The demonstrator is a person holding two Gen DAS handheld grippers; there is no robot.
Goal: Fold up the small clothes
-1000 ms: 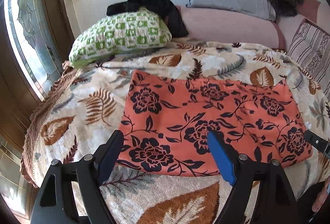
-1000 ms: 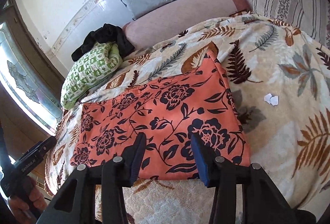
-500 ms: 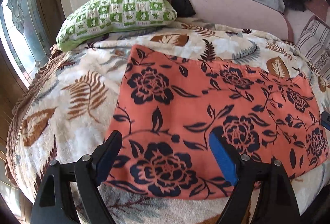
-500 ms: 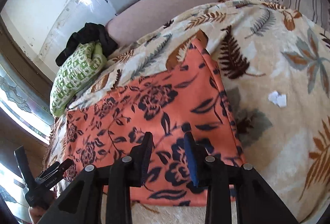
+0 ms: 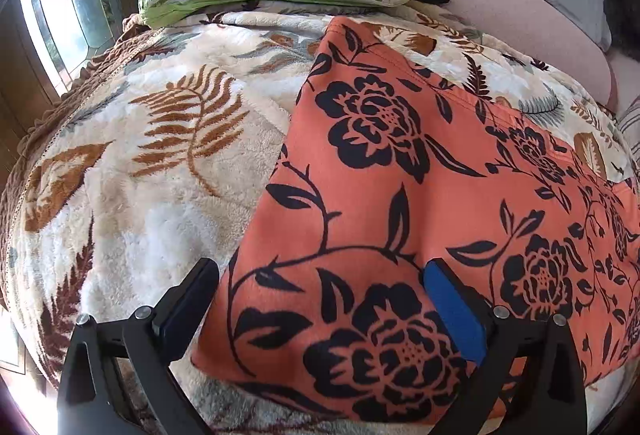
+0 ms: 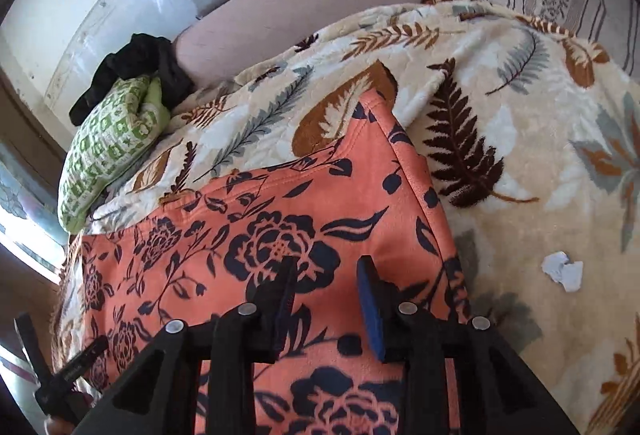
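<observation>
Spread over the bed, a plush cream blanket with brown fern and leaf prints (image 5: pixel 160 163) carries the flat orange cloth with black flower print (image 5: pixel 400 195). It looks thin, light and limp, so expect it to sag and slide on the pile. Your left claw (image 5: pixel 320 299) gapes wide over its near left corner; your right claw (image 6: pixel 326 299) stands parted, narrower, above the near right edge. Pinch both near corners, right at the hem.
</observation>
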